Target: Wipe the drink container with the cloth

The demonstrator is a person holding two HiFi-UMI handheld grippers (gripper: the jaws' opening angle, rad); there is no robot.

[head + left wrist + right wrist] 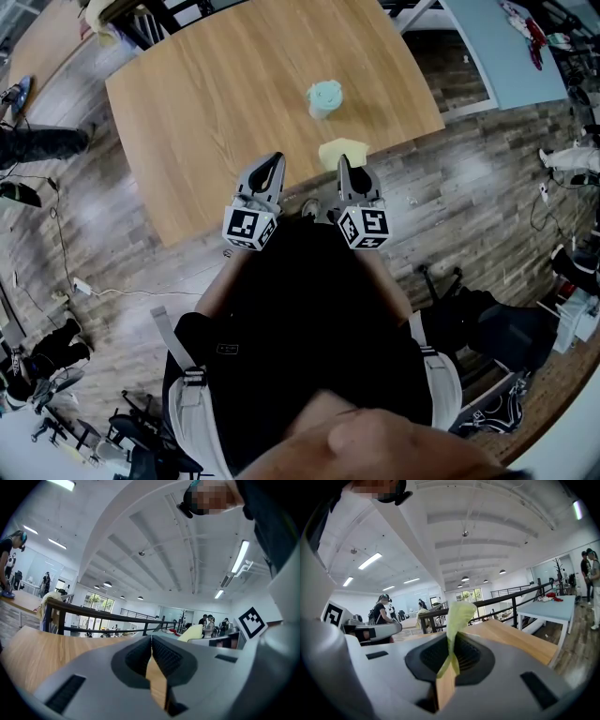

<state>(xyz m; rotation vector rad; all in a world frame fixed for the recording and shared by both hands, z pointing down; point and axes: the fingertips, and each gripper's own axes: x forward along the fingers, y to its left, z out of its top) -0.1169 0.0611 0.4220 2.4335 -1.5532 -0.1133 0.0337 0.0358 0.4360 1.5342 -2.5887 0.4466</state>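
Head view: cloth gripped, drink container untouched, wiping not yet begun.
The teal drink container stands upright on the wooden table, right of centre in the upper part of the frame, with nothing touching it. Below it in the frame, near the table's front edge, lies the pale yellow cloth. The right gripper meets the cloth with its tip. The right gripper view shows its jaws clamped on a fold of the yellow-green fabric, which sticks up between them. The left gripper, further left at the table edge, has its jaws pressed together with nothing between them. As I judge it, only the grasp on the cloth is done. Carrying it to the container and all the rubbing are left.
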